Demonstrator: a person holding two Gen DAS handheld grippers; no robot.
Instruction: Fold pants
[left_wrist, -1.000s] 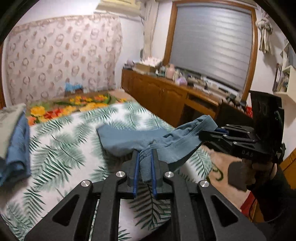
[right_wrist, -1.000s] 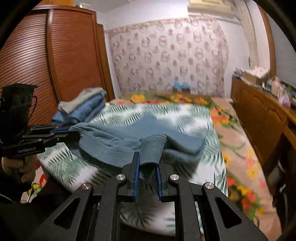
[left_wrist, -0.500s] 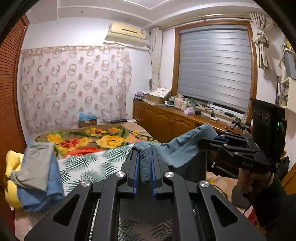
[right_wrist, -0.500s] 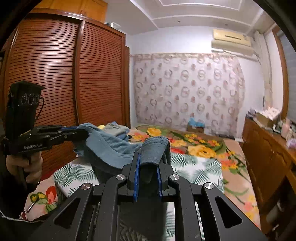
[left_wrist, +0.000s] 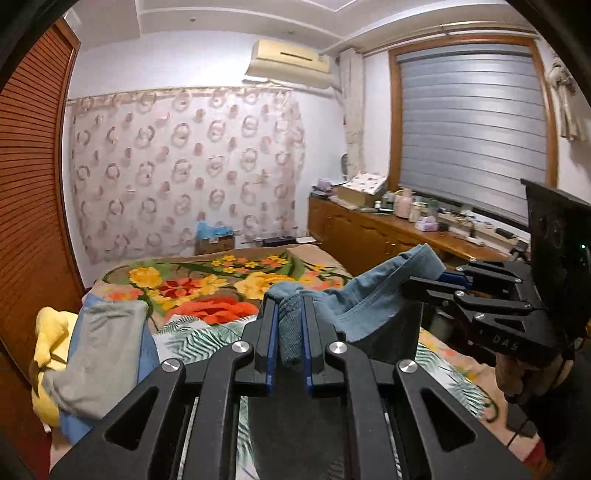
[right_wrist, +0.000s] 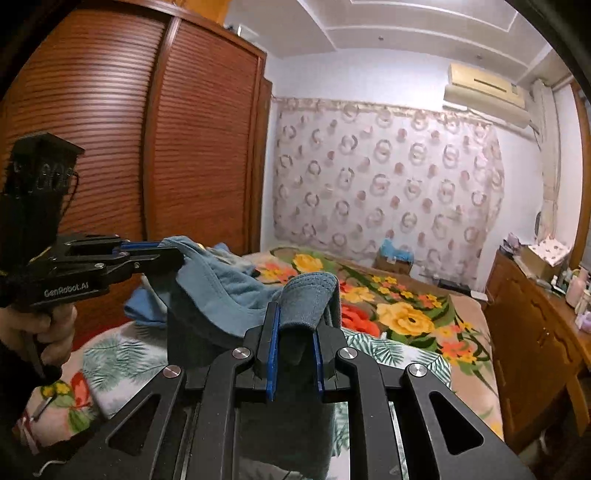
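Above the bed (left_wrist: 207, 332), both grippers are clamped on the blue pants (left_wrist: 373, 299), left gripper (left_wrist: 289, 325) and right gripper (right_wrist: 295, 332) each pinching the waistband, legs dangling. Looks like the lift-and-straighten step; next they'd probably lay it flat.

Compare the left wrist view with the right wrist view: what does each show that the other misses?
Only the left wrist view shows the window blind and the yellow garment in the clothes pile. Only the right wrist view shows the full wardrobe doors and the person's left hand. Both show the blue pants held above the bed, the left gripper and right gripper each clamped on them, and the air conditioner.
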